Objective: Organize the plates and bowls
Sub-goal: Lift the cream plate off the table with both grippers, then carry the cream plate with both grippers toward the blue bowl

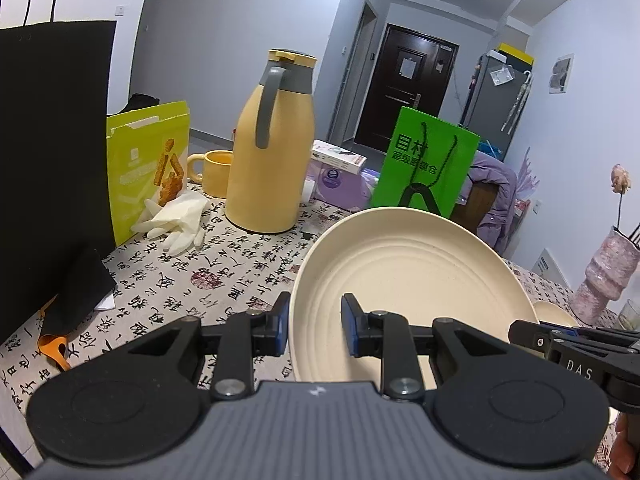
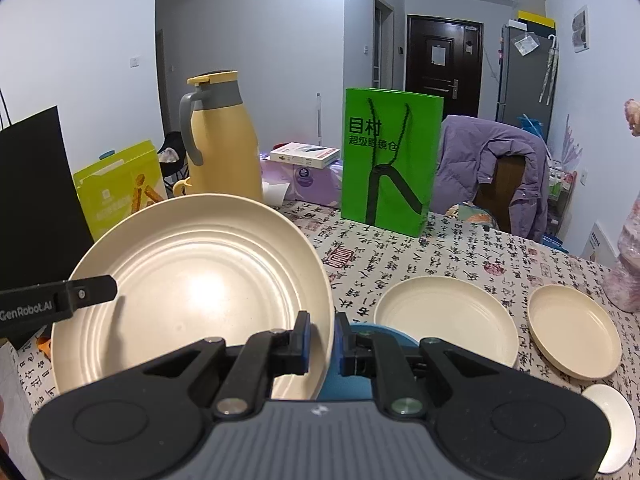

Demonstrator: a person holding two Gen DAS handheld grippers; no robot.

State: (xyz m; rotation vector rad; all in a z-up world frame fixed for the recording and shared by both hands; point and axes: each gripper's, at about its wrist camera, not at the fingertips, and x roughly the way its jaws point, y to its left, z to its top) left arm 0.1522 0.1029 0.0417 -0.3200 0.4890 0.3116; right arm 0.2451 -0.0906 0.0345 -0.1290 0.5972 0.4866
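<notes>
A large cream plate hangs tilted above the patterned tablecloth, held from both sides. My left gripper is shut on its left rim, one pad outside the edge and one inside the dish. My right gripper pinches the right rim between its blue pads. In each wrist view the other gripper's black tip shows at the plate's far edge. Two smaller cream plates lie on the table to the right. A small white dish sits near the front right. A blue dish shows partly behind my right fingers.
A yellow thermos jug, a yellow mug, white gloves, a lime snack box and a black bag crowd the left. A green paper bag stands at the back. A pink vase is at the right.
</notes>
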